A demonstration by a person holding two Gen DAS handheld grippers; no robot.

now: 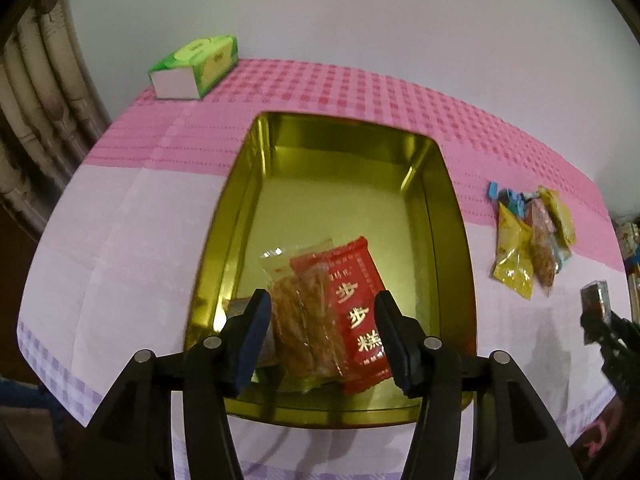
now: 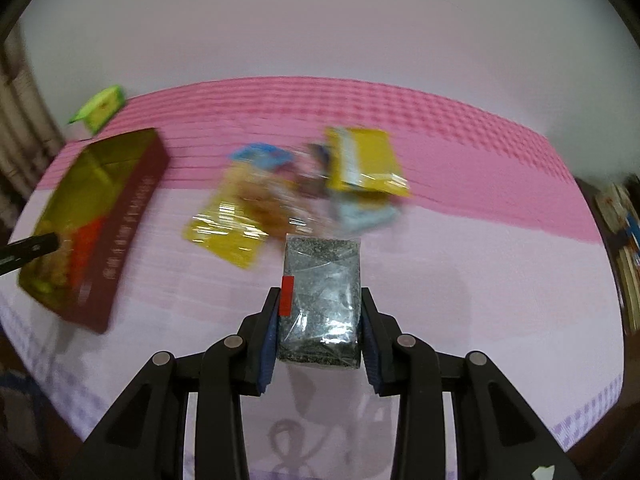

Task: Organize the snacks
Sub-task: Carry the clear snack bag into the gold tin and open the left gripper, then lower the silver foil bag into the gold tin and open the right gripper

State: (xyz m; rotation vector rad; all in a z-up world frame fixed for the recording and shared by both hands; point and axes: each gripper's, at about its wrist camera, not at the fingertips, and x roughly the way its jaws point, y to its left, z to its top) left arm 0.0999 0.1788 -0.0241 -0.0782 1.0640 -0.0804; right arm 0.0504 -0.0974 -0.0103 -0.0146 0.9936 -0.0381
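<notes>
Two packets are already in the gold tin [image 1: 452,216] on the left, a clear-wrapped pastry [image 1: 296,312] and a red one [image 1: 360,312], and the left hand-held gripper [image 1: 322,336] hangs over them with its jaws apart, clamping nothing. So the job looks early to me, since a loose pile of snack packets [image 1: 528,240] lies on the table [image 1: 120,240] well to the right of the tin, while the right hand-held gripper [image 2: 318,332] is clamped on a dark speckled packet [image 2: 320,300] up off the cloth (presumably tin-bound). A green tissue box [image 1: 196,68] sits at the far left corner, clear of everything, and I'd say only the left hand-held gripper over the tin stands in the way.
</notes>
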